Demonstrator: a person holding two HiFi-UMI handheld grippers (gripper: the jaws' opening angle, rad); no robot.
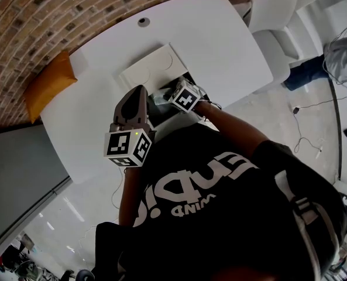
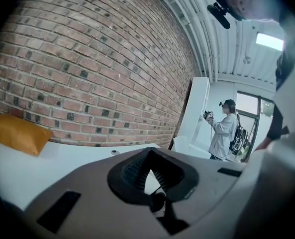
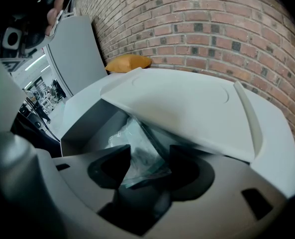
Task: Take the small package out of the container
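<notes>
**The bag is grabbed, but it is not out of the box yet**

The left claw [image 2: 148,156] is held up high, away from the box. Its two jaws are pressed together at the tips, and nothing is held between them. It is probably parked there so that room is left for the other claw. A brick wall [image 2: 87,59] is seen past its tips. An orange cushion [image 2: 18,133] is seen far off to its left.

The right claw [image 3: 147,166] is pushed into the open side of the white container [image 3: 82,128], which is set on the white table [image 1: 220,45]. The lid [image 3: 187,108] is found above and ahead of this claw, so the way in is left open on the claw's side.

The small package [image 3: 137,148] is pinched between the two jaws, with one jaw pressed on each side. It is a clear, crinkly bag. Only its near end is gripped. The rest is stretched out ahead of the claw, down inside the container, so it is not out yet.

Nothing else can be made out in the container. A grey inside wall is seen to the claw's left.

The bag looks soft and slippery. It could be snagged on the lid's edge, so a slow pull back is likely needed.
</notes>
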